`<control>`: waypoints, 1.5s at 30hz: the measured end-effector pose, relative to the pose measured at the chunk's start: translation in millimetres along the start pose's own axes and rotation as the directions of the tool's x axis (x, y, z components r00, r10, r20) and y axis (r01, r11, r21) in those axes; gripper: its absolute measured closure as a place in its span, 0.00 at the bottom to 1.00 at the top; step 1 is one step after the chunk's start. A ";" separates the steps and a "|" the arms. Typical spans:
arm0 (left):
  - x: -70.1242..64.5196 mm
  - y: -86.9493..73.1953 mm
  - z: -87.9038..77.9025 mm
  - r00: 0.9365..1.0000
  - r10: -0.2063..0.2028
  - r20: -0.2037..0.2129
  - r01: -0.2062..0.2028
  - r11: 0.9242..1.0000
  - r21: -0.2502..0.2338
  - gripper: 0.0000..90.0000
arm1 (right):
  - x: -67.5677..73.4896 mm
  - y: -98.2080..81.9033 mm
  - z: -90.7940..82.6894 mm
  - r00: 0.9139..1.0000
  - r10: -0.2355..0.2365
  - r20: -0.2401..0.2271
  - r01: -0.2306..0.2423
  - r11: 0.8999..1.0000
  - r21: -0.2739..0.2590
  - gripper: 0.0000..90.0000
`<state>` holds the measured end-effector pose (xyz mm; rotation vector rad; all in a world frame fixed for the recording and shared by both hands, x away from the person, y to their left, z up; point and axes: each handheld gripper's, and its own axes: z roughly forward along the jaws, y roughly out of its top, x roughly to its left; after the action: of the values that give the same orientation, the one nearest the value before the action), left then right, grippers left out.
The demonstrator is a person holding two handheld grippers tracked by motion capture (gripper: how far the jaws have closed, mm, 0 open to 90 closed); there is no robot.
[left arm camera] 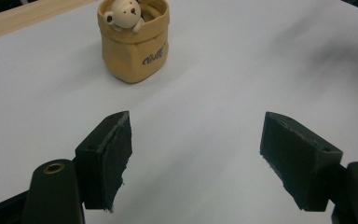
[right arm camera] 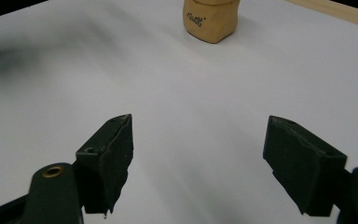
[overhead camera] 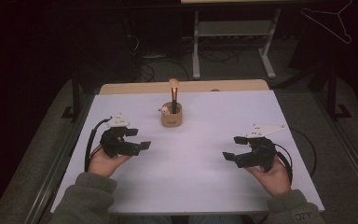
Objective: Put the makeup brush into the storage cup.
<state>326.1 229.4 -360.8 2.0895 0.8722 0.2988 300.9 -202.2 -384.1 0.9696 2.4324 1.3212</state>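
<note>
The table [overhead camera: 186,186], covered w/ a white sheet, takes up most of the room in front of the person, w/ a strip of bare wood showing along its far edge. Both hands rest on it near the front, well apart, each holding a gripper. The left gripper [overhead camera: 137,138] sits at the left, jaws spread wide, nothing between them; the right gripper [overhead camera: 233,148] at the right is the same, wide open and empty, both angled in toward the middle. Between them but farther back stands a small tan pot [overhead camera: 172,116], upright, w/ a makeup brush [overhead camera: 173,95] sticking straight up out of it, bristles on top. A tiny bear figure [left arm camera: 123,13] peeks over the pot's rim on its left side. The pot looks soft, almost like a folded bag, so it probably won't resist much. Risk from here, imo: the brush is tall and the pot light, so pulling the brush at any angle, or brushing the rim w/ a jaw on the way in, could tip the whole thing over. A squeeze on the bristles instead of the handle would slip. Steadying the pot w/ one gripper seems wise, but too hard a pinch could crush it or knock the bear.
</note>
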 end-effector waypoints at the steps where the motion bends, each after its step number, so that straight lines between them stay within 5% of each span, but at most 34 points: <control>1: -1.4 -1.8 -0.1 1.000 0.001 0.000 -0.001 1.000 -0.003 0.27 | 0.2 0.0 0.0 1.000 0.000 0.001 0.000 1.000 0.001 0.26; 21: -17.1 -29.6 -3.7 0.999 -0.036 0.016 0.037 0.998 -0.045 0.27 | -0.6 -3.3 -0.8 1.000 0.007 0.006 -0.007 1.000 0.002 0.24; 45: -32.7 -47.6 -4.9 1.000 -0.015 0.018 0.015 1.000 -0.013 0.24 | -0.8 -10.2 -4.1 1.000 0.011 0.013 -0.011 1.000 0.017 0.20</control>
<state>277.1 229.9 -391.6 2.0695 0.8728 0.2761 295.0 -209.4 -390.1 0.9941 2.4363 1.2959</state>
